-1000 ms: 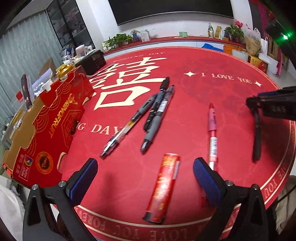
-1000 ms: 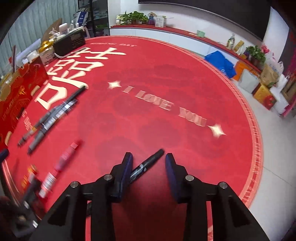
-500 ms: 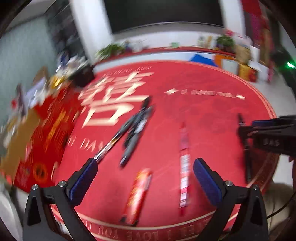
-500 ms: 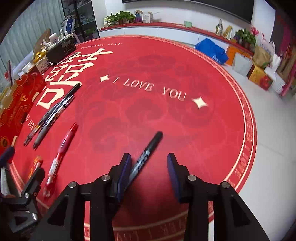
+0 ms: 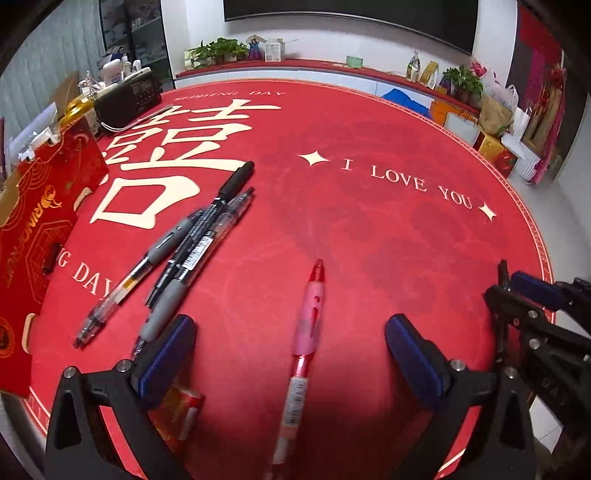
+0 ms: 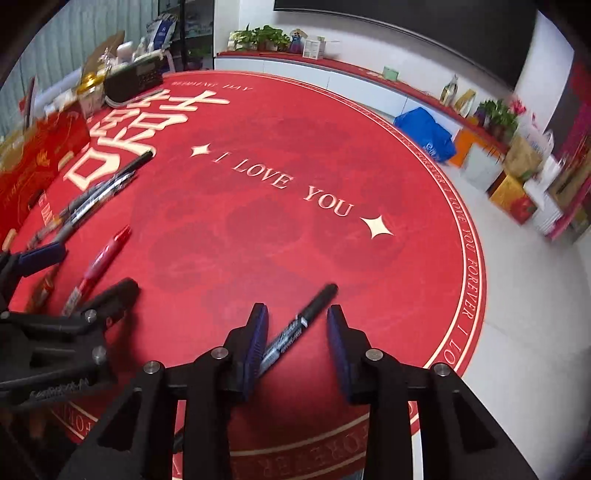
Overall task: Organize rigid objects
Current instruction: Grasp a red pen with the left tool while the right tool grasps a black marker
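A round red table mat (image 5: 388,236), lettered "I LOVE YOU" in gold beside a large cream character, fills the foreground. At its far left edge sits a black radio (image 5: 127,101), with a red printed gift box (image 5: 40,229) nearer along the same side. Potted green plants (image 5: 218,50) line a red-topped ledge (image 5: 332,68) against the white wall (a dark screen (image 5: 351,16) hangs above). A blue bag (image 6: 424,134) and orange and gold boxes (image 6: 513,197) crowd the floor at right.
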`<state>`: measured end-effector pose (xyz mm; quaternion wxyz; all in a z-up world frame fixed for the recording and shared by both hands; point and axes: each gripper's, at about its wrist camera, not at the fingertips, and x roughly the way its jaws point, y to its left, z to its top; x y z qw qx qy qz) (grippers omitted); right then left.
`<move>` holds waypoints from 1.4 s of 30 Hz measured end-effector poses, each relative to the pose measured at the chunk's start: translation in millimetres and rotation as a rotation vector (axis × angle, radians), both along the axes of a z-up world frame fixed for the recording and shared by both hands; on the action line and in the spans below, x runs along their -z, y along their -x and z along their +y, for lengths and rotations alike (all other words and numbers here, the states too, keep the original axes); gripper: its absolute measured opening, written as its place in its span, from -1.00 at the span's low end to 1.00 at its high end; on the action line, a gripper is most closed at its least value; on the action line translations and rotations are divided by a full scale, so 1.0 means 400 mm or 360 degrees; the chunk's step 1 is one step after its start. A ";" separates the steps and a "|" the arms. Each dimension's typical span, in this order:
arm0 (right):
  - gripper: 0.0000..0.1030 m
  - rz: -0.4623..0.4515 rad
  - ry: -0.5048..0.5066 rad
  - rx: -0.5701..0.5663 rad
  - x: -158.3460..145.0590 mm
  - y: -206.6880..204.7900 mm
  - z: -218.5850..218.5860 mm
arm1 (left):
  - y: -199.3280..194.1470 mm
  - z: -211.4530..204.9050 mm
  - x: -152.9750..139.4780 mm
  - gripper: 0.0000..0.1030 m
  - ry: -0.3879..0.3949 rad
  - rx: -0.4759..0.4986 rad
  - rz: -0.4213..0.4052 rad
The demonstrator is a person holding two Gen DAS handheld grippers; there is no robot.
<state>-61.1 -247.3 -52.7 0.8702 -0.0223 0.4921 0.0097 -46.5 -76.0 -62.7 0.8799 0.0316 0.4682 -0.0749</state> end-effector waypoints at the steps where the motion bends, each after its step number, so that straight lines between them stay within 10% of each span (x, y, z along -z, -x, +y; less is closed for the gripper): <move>1: -0.32 0.0006 -0.0038 0.0013 -0.002 0.001 -0.009 | 0.010 -0.005 0.001 1.00 0.0003 0.0024 -0.0014; 6: -0.25 -0.0003 -0.0036 0.0055 0.001 0.029 -0.005 | 0.068 -0.007 0.008 1.00 0.0025 0.0113 -0.0133; 8: 0.18 0.0052 -0.0058 0.0046 0.001 0.033 0.006 | 0.070 -0.007 0.009 0.99 0.0032 0.0125 -0.0157; 14: 0.17 0.0092 -0.0134 0.0194 -0.003 0.061 -0.003 | 0.061 -0.015 0.003 0.99 0.0025 0.0119 -0.0135; 20: -0.81 -0.0014 -0.0008 -0.0073 -0.002 0.052 0.065 | 0.074 -0.020 0.004 0.98 0.0037 0.0104 -0.0148; 26: -0.80 0.0038 -0.0232 -0.0046 -0.002 0.037 0.005 | 0.080 -0.023 0.005 0.99 0.0034 0.0161 -0.0142; 36: -0.81 0.0035 0.0014 -0.0128 -0.004 0.048 0.048 | 0.069 -0.052 0.002 0.98 0.0035 0.0283 -0.0110; 39: -0.81 0.0058 -0.0103 -0.0101 -0.008 0.053 0.030 | 0.078 -0.058 -0.013 0.52 0.0039 0.0348 -0.0090; 42: -0.81 0.0044 -0.0181 -0.0069 -0.019 0.064 0.019 | 0.094 -0.066 -0.028 -0.57 0.0032 0.0440 -0.0073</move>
